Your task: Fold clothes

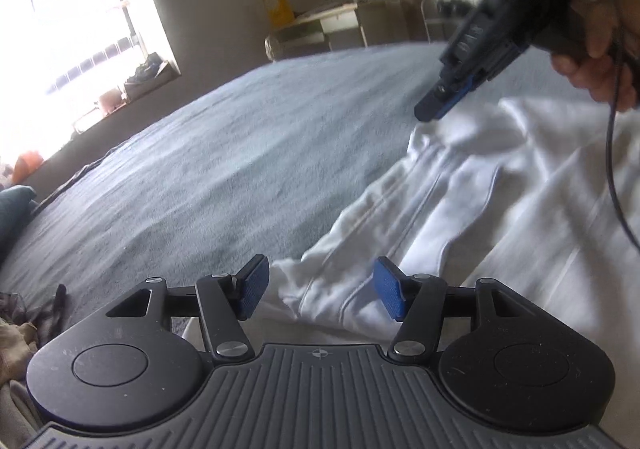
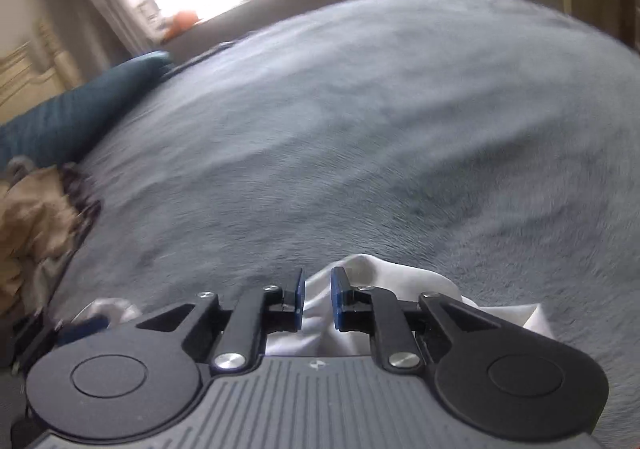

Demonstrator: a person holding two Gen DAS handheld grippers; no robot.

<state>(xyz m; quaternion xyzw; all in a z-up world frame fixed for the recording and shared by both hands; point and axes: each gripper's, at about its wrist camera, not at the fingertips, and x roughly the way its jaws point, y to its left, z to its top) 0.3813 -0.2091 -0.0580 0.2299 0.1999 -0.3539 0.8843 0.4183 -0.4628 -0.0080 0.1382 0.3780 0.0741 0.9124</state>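
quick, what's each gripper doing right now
left gripper: open, holding nothing, white garment below it.
right gripper: nearly closed around a fold of the garment; grip not certain.

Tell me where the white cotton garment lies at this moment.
The white cotton garment lies on the right side of the grey fleece blanket in the left wrist view, with the left tool above its near corner and the right tool at its far edge.

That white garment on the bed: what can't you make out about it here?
- White garment: its right side runs off the left wrist view's edge.
- Right wrist view: the right gripper body hides most of it.
- Whether the blue pads pinch cloth: unclear.
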